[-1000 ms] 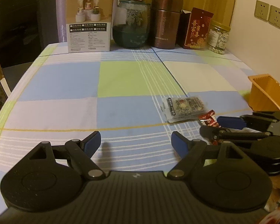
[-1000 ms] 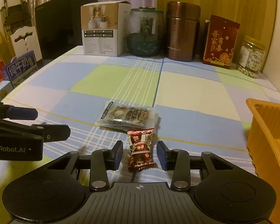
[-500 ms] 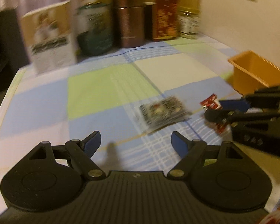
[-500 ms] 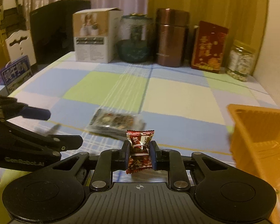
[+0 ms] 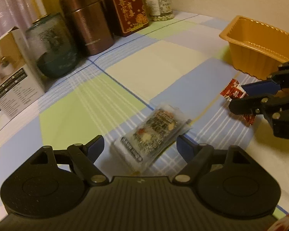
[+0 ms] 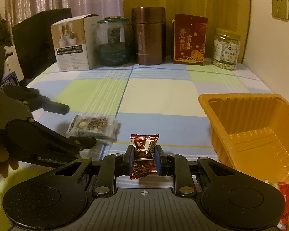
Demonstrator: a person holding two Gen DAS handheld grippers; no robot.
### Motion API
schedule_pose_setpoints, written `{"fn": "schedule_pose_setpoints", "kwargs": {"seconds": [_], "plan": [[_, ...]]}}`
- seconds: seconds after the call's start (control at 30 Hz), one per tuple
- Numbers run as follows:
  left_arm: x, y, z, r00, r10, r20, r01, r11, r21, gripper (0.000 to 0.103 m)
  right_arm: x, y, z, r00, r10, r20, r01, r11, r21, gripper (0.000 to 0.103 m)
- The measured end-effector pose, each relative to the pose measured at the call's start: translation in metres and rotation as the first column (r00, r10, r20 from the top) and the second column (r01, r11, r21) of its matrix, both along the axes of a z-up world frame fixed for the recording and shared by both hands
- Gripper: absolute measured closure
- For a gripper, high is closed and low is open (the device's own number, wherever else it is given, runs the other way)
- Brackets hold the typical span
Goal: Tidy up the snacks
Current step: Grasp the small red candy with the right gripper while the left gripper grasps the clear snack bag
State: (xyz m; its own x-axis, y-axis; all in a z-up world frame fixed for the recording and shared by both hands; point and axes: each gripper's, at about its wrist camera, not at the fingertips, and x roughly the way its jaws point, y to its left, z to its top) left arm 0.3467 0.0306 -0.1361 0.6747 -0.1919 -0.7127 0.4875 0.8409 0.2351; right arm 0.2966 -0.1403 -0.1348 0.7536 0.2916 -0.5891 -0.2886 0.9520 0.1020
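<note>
Right gripper (image 6: 144, 158) jaws pinch red candy (image 6: 144, 154); left gripper (image 5: 140, 146) jaws spread (clear packet (image 5: 154, 132) between).

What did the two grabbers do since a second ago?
The right hand-held gripper closed on the red candy and lifted it off the table. The left hand-held gripper, open, moved up to the clear snack packet, now between its fingers. The packet, the orange tray and the jars stayed put.
</note>
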Motion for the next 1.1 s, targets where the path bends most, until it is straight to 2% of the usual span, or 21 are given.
{"fn": "schedule_pose_setpoints", "kwargs": {"seconds": [0.1, 0.17, 0.27, 0.4, 0.5, 0.53, 0.57, 0.73, 0.87, 1.1], "plan": [[0.007, -0.001, 0.001, 1.000, -0.011, -0.023, 0.010, 1.000, -0.016, 0.024, -0.001, -0.001, -0.001, 1.000, -0.005, -0.003, 0.005, 1.000, 0.009, 0.081], [0.011, -0.001, 0.001, 0.998, -0.034, -0.048, 0.032, 0.999, -0.040, 0.031, 0.000, -0.003, -0.003, 1.000, -0.007, -0.011, 0.008, 1.000, 0.015, 0.081], [0.018, 0.000, 0.002, 0.996, -0.035, -0.086, 0.029, 0.997, -0.071, 0.035, -0.001, -0.004, -0.004, 1.000, -0.011, -0.018, 0.011, 1.000, 0.022, 0.081], [0.018, -0.002, 0.004, 0.993, -0.026, -0.115, 0.017, 0.997, -0.075, 0.040, -0.002, -0.003, -0.004, 1.000, -0.003, -0.021, 0.004, 1.000, 0.028, 0.081], [0.010, -0.001, 0.006, 0.990, 0.014, -0.142, -0.025, 0.997, -0.077, 0.052, -0.003, -0.003, -0.006, 0.999, -0.001, -0.033, 0.002, 0.999, 0.038, 0.081], [0.006, 0.000, 0.007, 0.987, 0.033, -0.157, -0.047, 0.995, -0.086, 0.061, -0.003, -0.003, -0.005, 0.999, -0.001, -0.033, 0.002, 0.999, 0.037, 0.081], [0.001, 0.000, 0.008, 0.984, 0.050, -0.169, -0.067, 0.993, -0.096, 0.064, -0.004, -0.003, -0.005, 0.999, -0.001, -0.032, 0.002, 0.999, 0.036, 0.081], [-0.033, -0.003, 0.011, 0.975, 0.101, -0.196, -0.131, 0.980, -0.148, 0.065, -0.009, -0.003, -0.004, 1.000, 0.004, -0.030, -0.003, 0.999, 0.041, 0.081], [-0.050, -0.005, 0.012, 0.978, 0.137, -0.154, -0.164, 0.971, -0.173, 0.061, -0.014, -0.004, -0.003, 1.000, 0.003, -0.028, -0.001, 0.999, 0.048, 0.081], [-0.039, -0.013, 0.007, 0.983, 0.141, -0.117, -0.161, 0.970, -0.182, 0.059, -0.016, -0.010, -0.002, 0.999, -0.016, -0.036, 0.019, 0.998, 0.060, 0.081]]}}
